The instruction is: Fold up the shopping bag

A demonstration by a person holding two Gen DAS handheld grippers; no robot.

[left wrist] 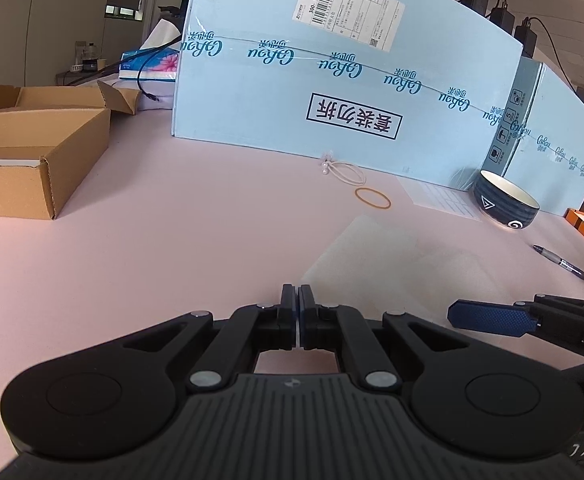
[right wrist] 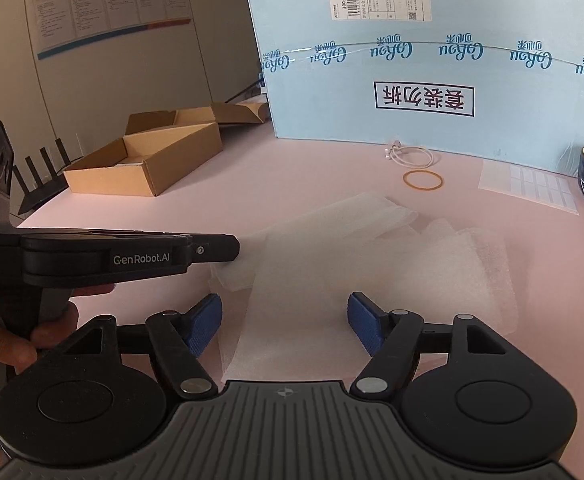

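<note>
currently left gripper [right wrist: 233, 254] pinched tight on the shopping bag [right wrist: 332, 264] edge; bag lies flat on pink desk [right wrist: 292, 168]. right gripper [right wrist: 285, 324] spread wide, straddling bag's near end, pads clear.

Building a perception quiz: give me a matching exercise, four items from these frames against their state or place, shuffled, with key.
Items:
1. left gripper
2. right gripper
3. rubber band
4. cardboard box

States or places:
A. open-topped, at the left of the table
B. jaws shut on a corner of the shopping bag
C. flat on the pink table in front of the blue carton
D. jaws open, the bag lying between them, pads not pressing it

Pairs: 1-B, 2-D, 3-C, 4-A
</note>
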